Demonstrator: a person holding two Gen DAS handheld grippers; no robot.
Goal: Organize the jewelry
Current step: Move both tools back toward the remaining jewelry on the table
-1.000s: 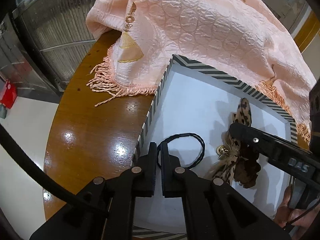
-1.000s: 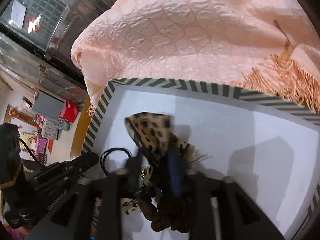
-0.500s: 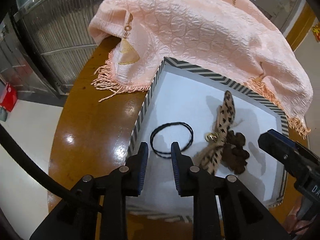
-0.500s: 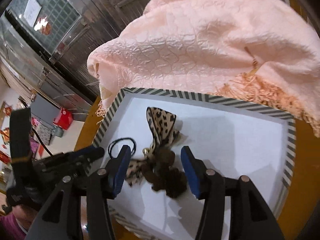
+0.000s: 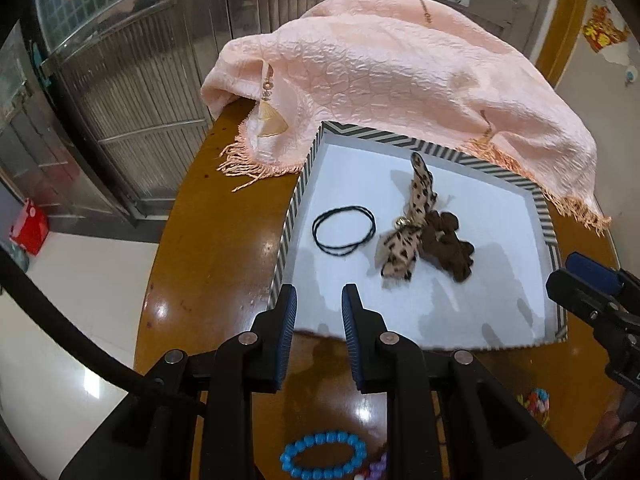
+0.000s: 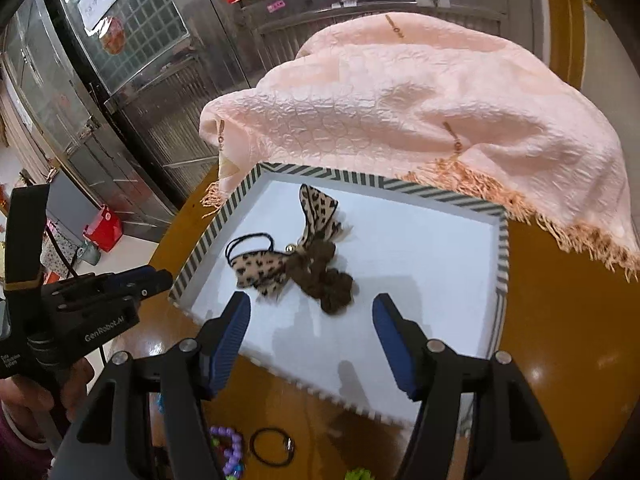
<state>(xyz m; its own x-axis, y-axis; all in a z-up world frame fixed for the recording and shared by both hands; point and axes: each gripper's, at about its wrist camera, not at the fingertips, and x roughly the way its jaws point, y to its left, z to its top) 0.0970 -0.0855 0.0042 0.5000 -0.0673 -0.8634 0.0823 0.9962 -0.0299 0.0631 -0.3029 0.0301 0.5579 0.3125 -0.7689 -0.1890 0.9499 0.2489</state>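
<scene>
A white tray with a striped rim (image 5: 298, 196) (image 6: 208, 240) sits on the round wooden table. In it lie a thin black hair tie (image 5: 344, 230) (image 6: 248, 242) and a leopard-print and brown scrunchie bow (image 5: 420, 232) (image 6: 304, 260). My left gripper (image 5: 319, 312) is open and empty, above the tray's near edge. My right gripper (image 6: 311, 324) is wide open and empty, back from the bow. On the table near me lie a blue bead bracelet (image 5: 322, 454), a purple bead bracelet (image 6: 228, 452) and a black band (image 6: 272, 447).
A pink fringed cloth (image 5: 400, 80) (image 6: 420, 112) is draped over something behind the tray and overlaps its far rim. Colourful beads (image 5: 534, 402) lie at the right. Metal shutters stand beyond the table edge.
Both grippers have pulled back and up from the tray. The left opened off the black hair tie and the right opened off the leopard bow; both items now lie in the tray.
</scene>
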